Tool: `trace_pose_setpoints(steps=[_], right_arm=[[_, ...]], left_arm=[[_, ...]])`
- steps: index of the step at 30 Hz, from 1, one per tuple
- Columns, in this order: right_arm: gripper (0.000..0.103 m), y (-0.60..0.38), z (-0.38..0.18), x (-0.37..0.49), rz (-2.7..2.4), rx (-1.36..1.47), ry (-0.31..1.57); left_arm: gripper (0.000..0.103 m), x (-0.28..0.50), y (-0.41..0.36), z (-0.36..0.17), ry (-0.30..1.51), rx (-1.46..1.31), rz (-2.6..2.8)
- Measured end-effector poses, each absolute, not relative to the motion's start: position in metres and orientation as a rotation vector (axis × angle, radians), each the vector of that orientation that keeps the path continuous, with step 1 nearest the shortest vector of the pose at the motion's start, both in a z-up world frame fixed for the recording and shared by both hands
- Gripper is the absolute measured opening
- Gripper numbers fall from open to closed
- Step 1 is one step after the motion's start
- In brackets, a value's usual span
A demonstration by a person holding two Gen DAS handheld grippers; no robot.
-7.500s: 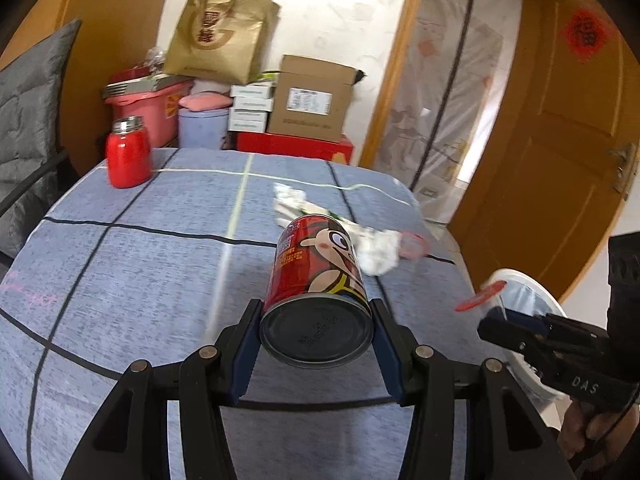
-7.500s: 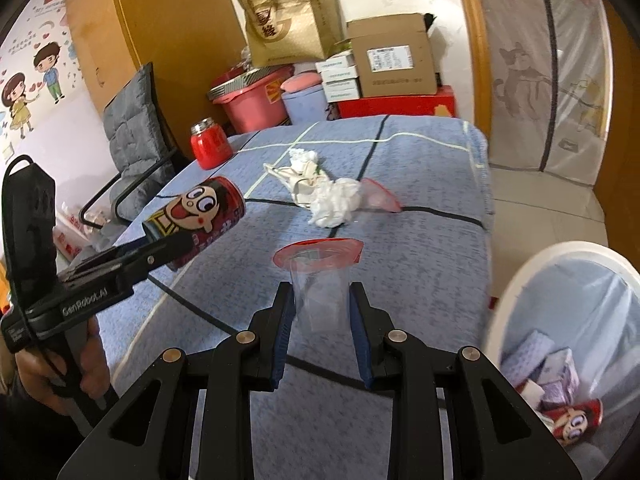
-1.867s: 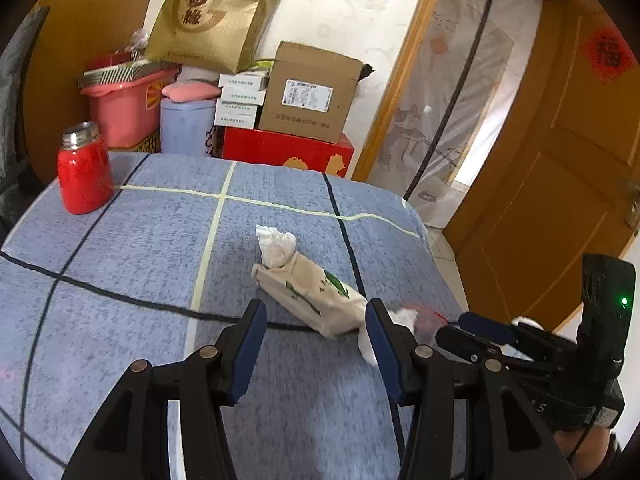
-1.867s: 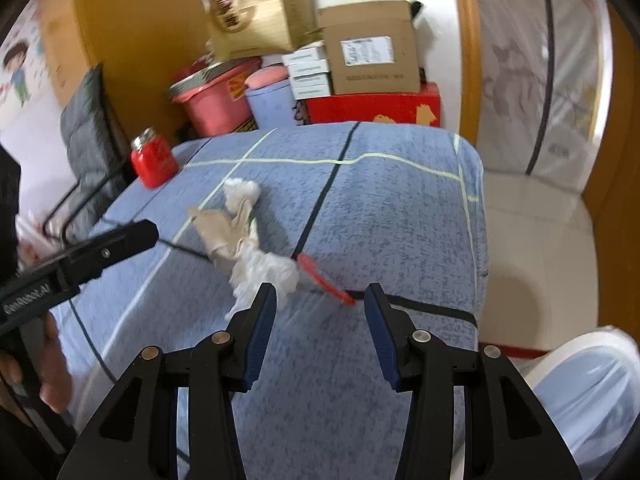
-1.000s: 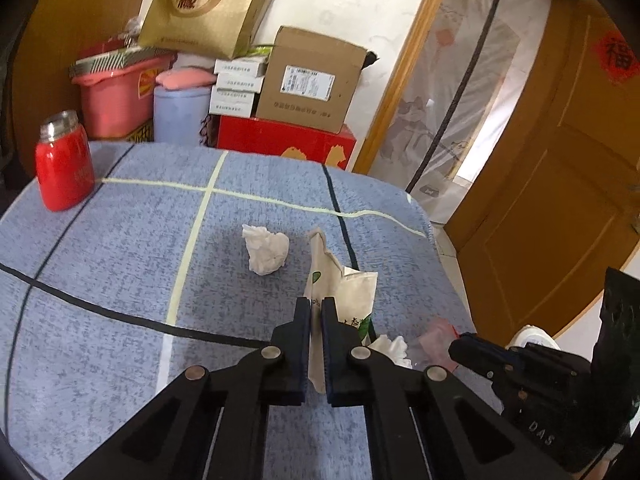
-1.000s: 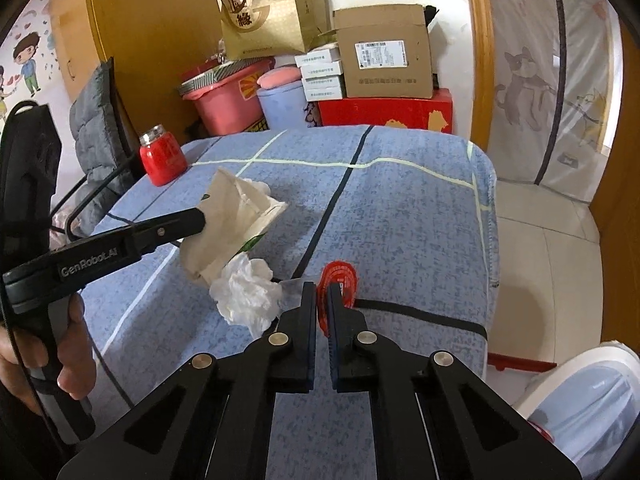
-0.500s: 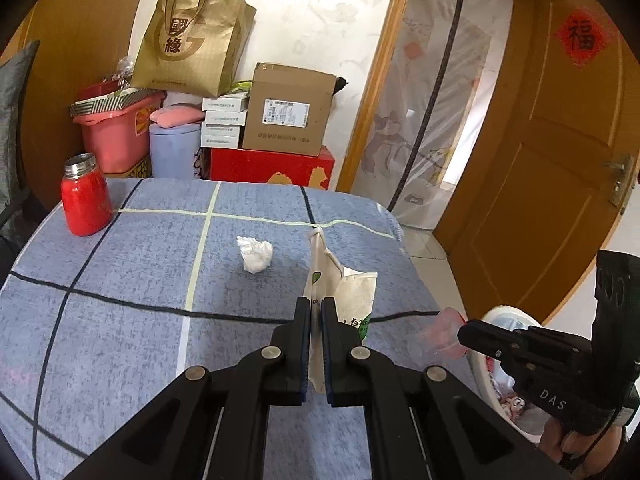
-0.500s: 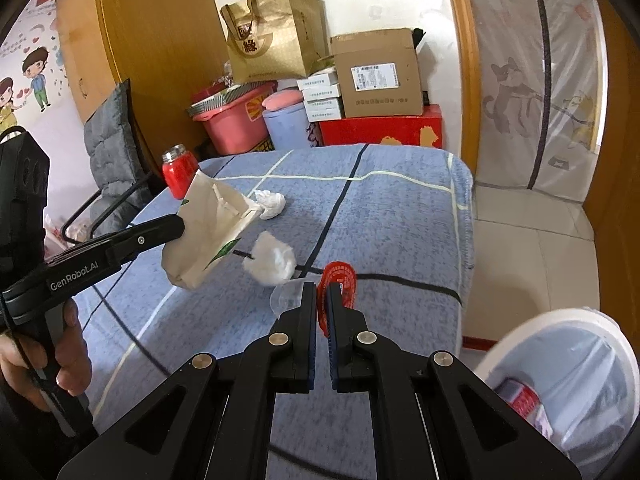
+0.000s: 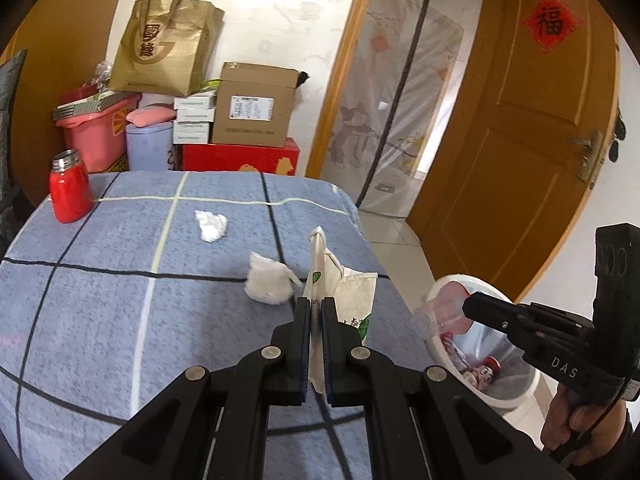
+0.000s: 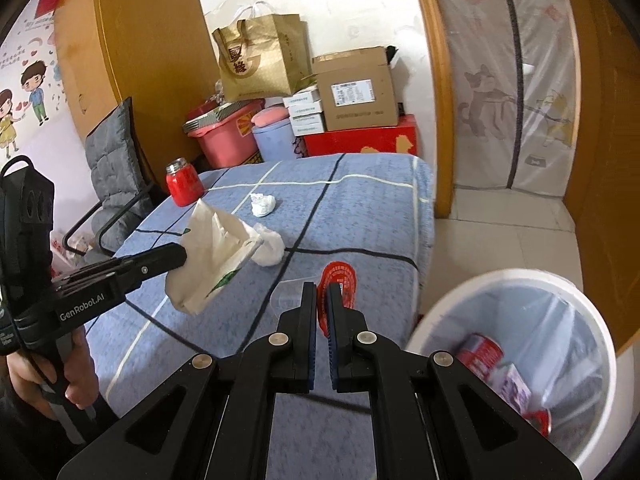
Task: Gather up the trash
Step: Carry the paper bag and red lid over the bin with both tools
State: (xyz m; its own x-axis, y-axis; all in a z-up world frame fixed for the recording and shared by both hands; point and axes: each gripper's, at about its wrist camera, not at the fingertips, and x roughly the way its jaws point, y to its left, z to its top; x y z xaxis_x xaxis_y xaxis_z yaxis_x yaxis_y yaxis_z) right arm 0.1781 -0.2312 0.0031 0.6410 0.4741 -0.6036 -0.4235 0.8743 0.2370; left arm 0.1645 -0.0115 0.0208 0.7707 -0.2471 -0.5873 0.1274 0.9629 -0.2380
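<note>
My left gripper (image 9: 316, 305) is shut on a crumpled white paper bag (image 9: 349, 292), held above the blue checked tablecloth (image 9: 100, 288); the bag also shows in the right wrist view (image 10: 216, 254). My right gripper (image 10: 321, 290) is shut on a clear plastic cup with a red lid (image 10: 338, 284), held near the table's right edge, left of the white trash bin (image 10: 516, 280). In the left wrist view the cup (image 9: 438, 312) hangs over the bin (image 9: 516, 396). Two crumpled tissues (image 9: 267, 282) (image 9: 211, 225) lie on the cloth.
A red jar (image 9: 70, 192) stands at the table's far left corner. Boxes, a pink tub and a gold paper bag (image 9: 166, 46) are stacked behind the table. A grey padded chair (image 10: 116, 168) stands at the left. A wooden door (image 9: 520, 140) is on the right.
Both grippers closed on the paper bag and the cup, lifted them and pulled back toward the bin. The red can and first cup from earlier are gone from the grippers.
</note>
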Motion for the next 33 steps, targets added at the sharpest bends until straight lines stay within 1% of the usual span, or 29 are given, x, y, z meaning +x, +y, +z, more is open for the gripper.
trace_pose_setpoints(steps=[17, 33], right_arm=[[0.005, -0.316, 0.002, 0.143, 0.351, 0.145, 0.698], [0.005, -0.370, -0.021, 0.140, 0.250, 0.209, 0.734]], left_arm=[[0.005, 0.148, -0.091, 0.020, 0.683, -0.145, -0.364], [0.005, 0.168, -0.162, 0.008, 0.729, -0.087, -0.490]])
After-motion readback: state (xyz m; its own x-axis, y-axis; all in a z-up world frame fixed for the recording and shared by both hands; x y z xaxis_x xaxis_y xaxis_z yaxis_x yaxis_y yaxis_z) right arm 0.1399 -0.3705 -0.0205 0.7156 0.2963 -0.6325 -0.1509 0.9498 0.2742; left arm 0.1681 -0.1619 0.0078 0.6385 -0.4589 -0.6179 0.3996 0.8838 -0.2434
